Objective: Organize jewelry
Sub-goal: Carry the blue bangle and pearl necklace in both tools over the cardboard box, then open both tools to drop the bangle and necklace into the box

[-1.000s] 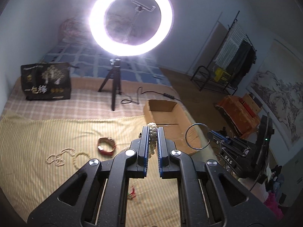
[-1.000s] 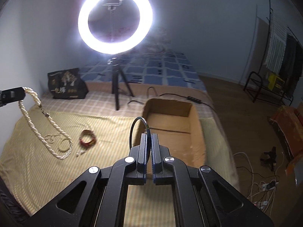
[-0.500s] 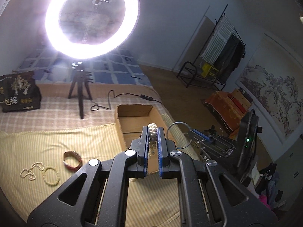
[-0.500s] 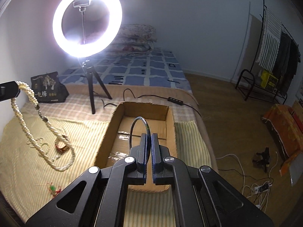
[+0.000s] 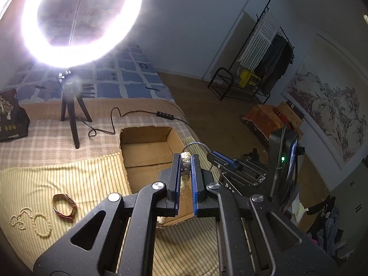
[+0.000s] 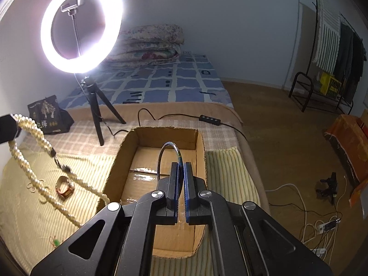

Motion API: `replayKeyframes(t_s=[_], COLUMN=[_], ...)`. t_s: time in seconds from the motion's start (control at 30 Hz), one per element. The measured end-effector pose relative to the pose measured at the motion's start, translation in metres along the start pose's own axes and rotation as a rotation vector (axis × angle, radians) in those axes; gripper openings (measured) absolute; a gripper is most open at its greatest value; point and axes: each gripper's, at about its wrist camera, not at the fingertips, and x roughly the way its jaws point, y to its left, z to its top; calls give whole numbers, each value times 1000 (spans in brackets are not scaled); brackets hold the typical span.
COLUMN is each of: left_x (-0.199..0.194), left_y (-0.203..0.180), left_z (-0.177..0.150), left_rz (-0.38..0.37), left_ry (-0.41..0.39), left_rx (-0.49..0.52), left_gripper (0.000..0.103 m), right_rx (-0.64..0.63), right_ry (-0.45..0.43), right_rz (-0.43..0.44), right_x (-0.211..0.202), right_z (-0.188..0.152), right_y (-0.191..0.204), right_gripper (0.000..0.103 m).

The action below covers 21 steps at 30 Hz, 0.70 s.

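Left gripper (image 5: 185, 158): jaws narrow, clamped on a pearl necklace (image 5: 185, 161); in the right wrist view the strand (image 6: 34, 161) hangs in a long loop over the striped cloth (image 6: 34, 207), left of the cardboard box (image 6: 200, 147). Right gripper (image 6: 181, 168): jaws nearly closed on a thin metal bangle (image 6: 169, 146), held upright above the box. Box open-topped; its visible floor shows only taped cardboard, nothing seen lying inside. On the cloth left of the box: red bracelet (image 5: 64, 208), small bead bracelet (image 5: 41, 225), thin bead chain (image 5: 19, 218) beside it. Ring light (image 6: 81, 25) on tripod stands far left of the box.
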Motion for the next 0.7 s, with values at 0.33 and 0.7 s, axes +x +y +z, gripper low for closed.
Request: replayKeyframes(t_s=[0.33, 0.7], left_x=[25, 23], left_y=[6, 13], left_z=[-14, -16], left_rz=[4, 38], left_ry=[67, 75], left_rx=[-9, -6], left_gripper=[6, 16], right_rx=[25, 36], right_ry=[38, 46], right_rz=[21, 46], right_x=[28, 35], right_z=[-4, -6], right_y=[-7, -7], right_gripper=[2, 29])
